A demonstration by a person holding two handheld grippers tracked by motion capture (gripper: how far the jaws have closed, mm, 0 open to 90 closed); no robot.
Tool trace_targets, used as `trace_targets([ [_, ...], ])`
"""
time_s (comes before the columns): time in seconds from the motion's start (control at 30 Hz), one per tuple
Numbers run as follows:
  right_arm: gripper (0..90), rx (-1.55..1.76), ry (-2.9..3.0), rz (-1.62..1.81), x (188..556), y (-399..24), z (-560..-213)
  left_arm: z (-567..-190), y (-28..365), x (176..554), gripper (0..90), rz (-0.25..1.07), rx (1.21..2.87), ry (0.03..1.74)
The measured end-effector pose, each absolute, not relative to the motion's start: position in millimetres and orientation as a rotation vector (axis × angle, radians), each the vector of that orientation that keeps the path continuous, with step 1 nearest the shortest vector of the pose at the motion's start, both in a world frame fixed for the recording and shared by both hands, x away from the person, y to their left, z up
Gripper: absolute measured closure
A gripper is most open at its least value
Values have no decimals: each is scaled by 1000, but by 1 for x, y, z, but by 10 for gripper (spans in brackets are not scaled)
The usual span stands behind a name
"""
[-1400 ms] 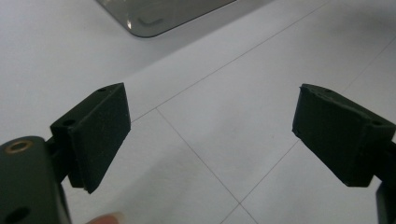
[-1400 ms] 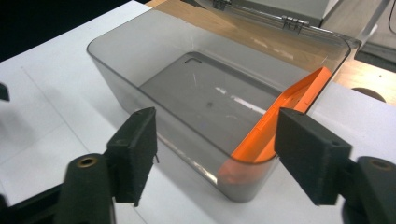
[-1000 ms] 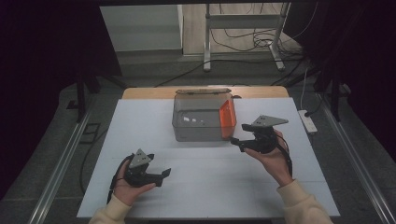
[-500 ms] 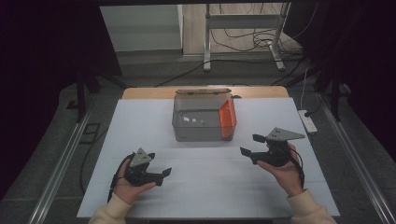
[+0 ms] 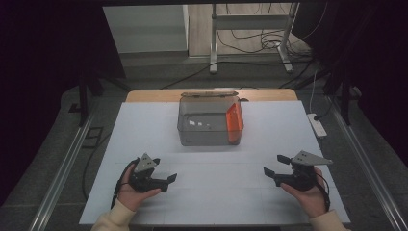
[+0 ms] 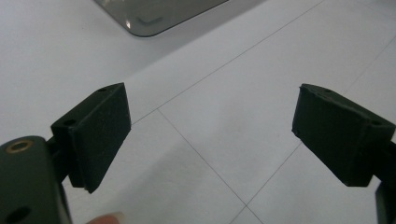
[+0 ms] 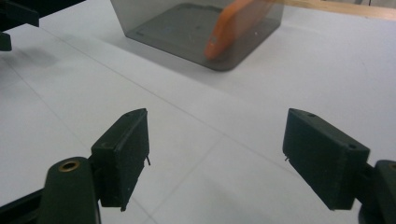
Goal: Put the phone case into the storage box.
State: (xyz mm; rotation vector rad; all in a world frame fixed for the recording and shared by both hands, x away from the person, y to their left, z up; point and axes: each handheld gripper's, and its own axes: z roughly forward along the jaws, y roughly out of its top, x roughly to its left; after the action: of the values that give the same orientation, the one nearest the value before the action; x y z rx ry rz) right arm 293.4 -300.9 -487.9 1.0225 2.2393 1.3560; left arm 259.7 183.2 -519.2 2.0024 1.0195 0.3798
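Observation:
A smoky clear plastic box [image 5: 206,122] stands at the middle back of the white table [image 5: 216,192], with an orange flat piece [image 5: 233,120] leaning upright inside its right end. The same box [image 7: 187,28] and orange piece [image 7: 229,25] lie ahead in the right gripper view. My left gripper [image 5: 169,179] rests low at the front left, open and empty, jaws pointing right. At the front right my right gripper [image 5: 275,166] is open and empty, jaws pointing left toward the table's middle. A corner of the box [image 6: 154,16] shows at the top of the left gripper view.
A wooden strip [image 5: 211,95] edges the table's far side behind the box. A white power strip [image 5: 317,125] lies off the right edge. Metal rails [image 5: 62,168] run along both sides on the floor, and a frame with cables [image 5: 250,38] stands beyond.
My right gripper has drawn back from beside the box toward the front right and come lower. The left gripper has barely moved.

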Motion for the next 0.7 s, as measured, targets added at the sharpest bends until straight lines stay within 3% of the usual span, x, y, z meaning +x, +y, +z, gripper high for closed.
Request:
trace_targets([
  [0.7, 222, 1064, 2228, 1310, 289, -318, -503, -520, 184, 260, 118, 376, 2005, 1007],
])
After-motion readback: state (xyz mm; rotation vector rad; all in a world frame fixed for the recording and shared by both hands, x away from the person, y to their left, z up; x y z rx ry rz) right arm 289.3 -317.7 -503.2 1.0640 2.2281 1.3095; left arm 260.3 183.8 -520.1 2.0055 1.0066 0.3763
